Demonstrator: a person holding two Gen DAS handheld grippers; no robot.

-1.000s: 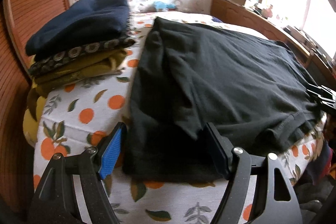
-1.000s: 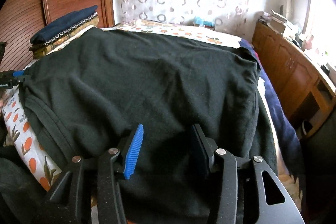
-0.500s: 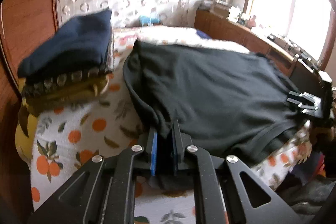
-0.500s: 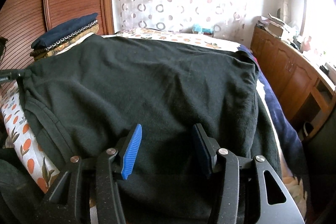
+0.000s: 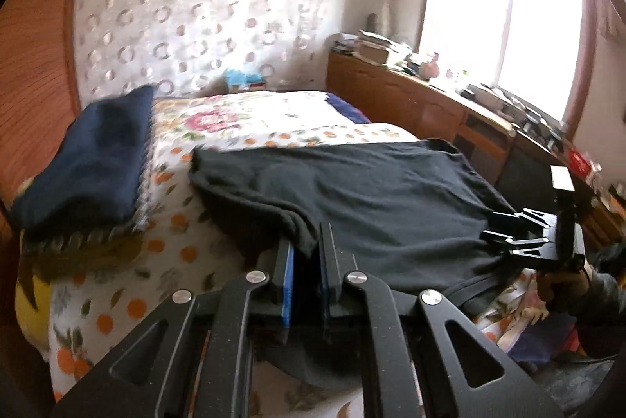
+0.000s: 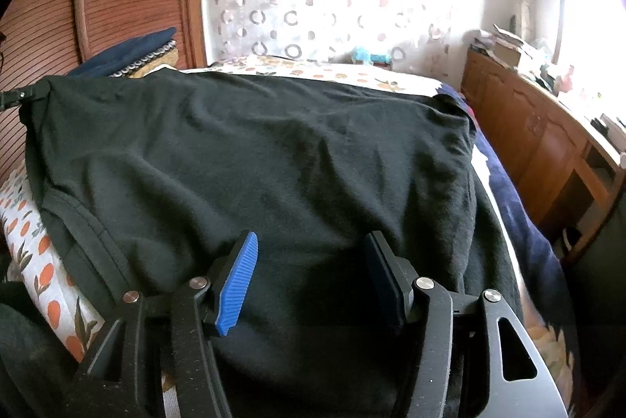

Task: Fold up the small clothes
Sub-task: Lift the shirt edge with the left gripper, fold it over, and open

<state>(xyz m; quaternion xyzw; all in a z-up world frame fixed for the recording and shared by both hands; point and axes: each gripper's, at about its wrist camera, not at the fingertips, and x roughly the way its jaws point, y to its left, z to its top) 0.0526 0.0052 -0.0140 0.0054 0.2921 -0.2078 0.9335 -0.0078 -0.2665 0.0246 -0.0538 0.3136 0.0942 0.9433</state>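
Left claw [image 5: 305,261] is clamped nearly shut on a bunched near-left corner of the black garment [image 5: 371,199], the cloth pinched between its pads. Right claw [image 6: 313,277] sits over the near-right hem, jaws about half apart and opening, cloth under them but not pinched. The garment lies spread across the bed [image 5: 168,206], long axis running left to right between the two claws; the coming fold likely turns on carrying the held corner far or rightward. Left edge: stack of folded clothes [image 5: 90,167], just beside. Right edge: wooden cabinet [image 6: 540,144]. Open bed beyond, toward the far wall.
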